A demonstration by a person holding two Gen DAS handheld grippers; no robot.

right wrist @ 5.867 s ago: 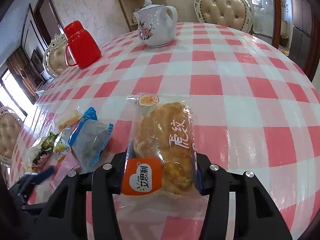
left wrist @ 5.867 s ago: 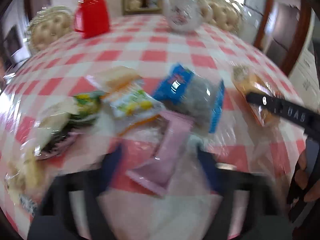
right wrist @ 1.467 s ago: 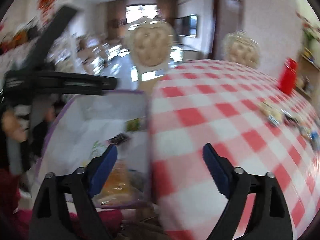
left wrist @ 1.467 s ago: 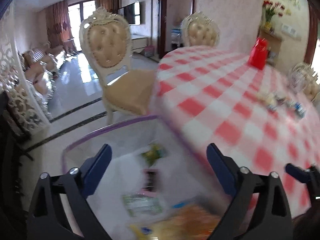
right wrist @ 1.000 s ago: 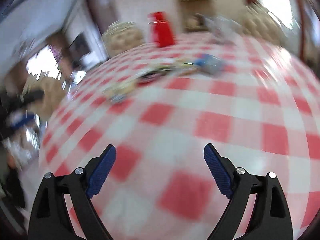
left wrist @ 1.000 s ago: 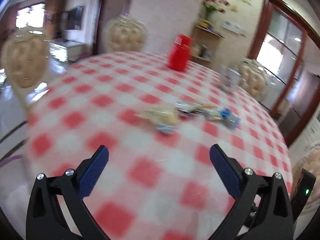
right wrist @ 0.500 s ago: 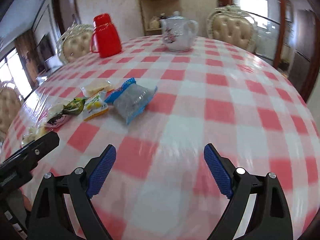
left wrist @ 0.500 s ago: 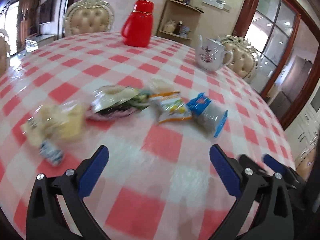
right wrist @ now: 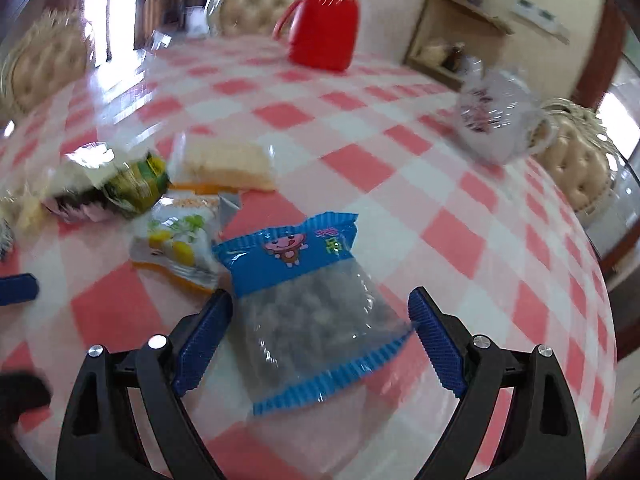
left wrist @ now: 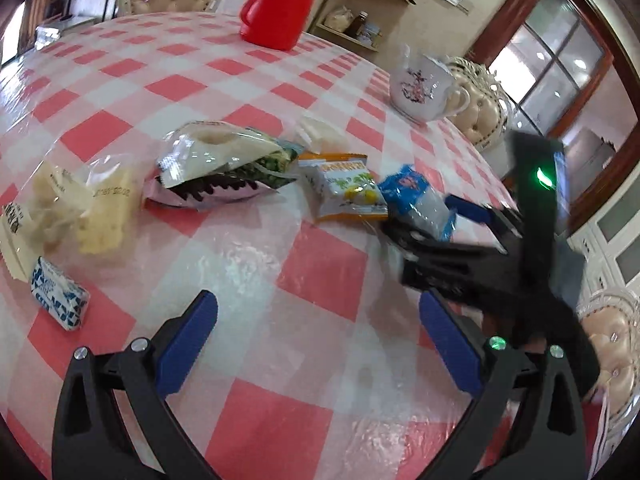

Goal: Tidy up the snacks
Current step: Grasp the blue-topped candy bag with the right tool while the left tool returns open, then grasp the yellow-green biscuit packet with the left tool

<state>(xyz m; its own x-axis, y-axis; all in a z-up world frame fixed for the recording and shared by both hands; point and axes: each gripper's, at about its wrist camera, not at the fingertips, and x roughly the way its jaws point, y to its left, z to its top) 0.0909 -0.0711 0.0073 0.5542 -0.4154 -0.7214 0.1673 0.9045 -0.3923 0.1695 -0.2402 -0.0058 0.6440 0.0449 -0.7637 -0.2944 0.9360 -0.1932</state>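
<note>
Several snack packs lie on the red-checked table. A blue pack with a clear window [right wrist: 316, 312] lies between the open fingers of my right gripper [right wrist: 320, 336]; it also shows in the left wrist view [left wrist: 416, 204]. Left of it lie an orange-edged pack [right wrist: 176, 244] [left wrist: 344, 188], a green and black pack [left wrist: 228, 164] [right wrist: 116, 184] and a pale wafer pack [right wrist: 228, 164]. My left gripper [left wrist: 320, 344] is open and empty above bare tablecloth. A clear biscuit bag [left wrist: 76, 208] and a small blue-white bar [left wrist: 60, 300] lie to its left.
A red jug [left wrist: 280, 12] [right wrist: 324, 28] and a white floral teapot [left wrist: 420, 84] [right wrist: 496, 116] stand at the far side of the table. Cream tufted chairs [right wrist: 580, 160] surround the table. The right gripper's body [left wrist: 500, 264] crosses the left wrist view.
Both grippers swung back from the bag beside the table to the snacks. My right gripper has closed in over the blue pack, which now lies between its fingers.
</note>
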